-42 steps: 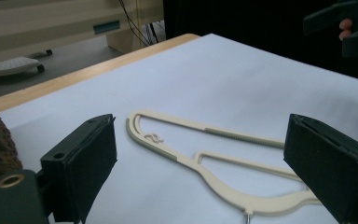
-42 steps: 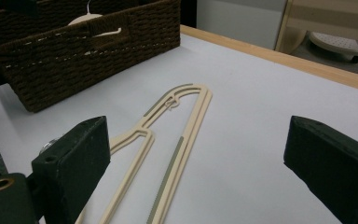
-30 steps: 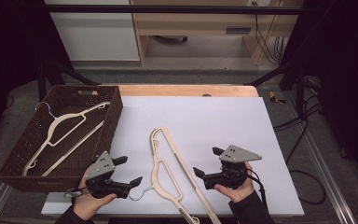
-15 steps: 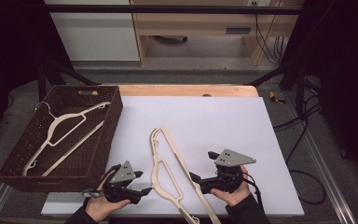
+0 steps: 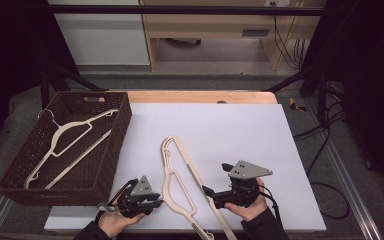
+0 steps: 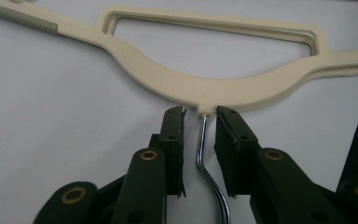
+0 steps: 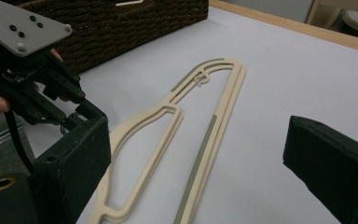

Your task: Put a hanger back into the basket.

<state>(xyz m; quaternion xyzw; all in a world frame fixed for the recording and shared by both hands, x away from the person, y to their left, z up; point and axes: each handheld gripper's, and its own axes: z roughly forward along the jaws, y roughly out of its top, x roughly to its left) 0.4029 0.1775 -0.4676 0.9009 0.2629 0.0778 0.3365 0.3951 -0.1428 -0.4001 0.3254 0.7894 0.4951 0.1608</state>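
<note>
L tool [image 6: 200,119] astride hanger hook [image 6: 204,158] — unclosed

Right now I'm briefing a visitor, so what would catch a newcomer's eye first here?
The cream hanger lying flat on the white table, between the two hand-held tools. The left tool has its open jaws either side of the hanger's metal hook. To the left, a dark wicker basket holds another hanger.

Grey floor [image 5: 220,70], wooden shelf [image 5: 215,27] behind (cables [image 5: 285,35] beside), dark surroundings.

hangers [image 5: 176,175] – 2 | basket [image 5: 111,150] – 1 | grippers [image 5: 141,201] – 2
</note>
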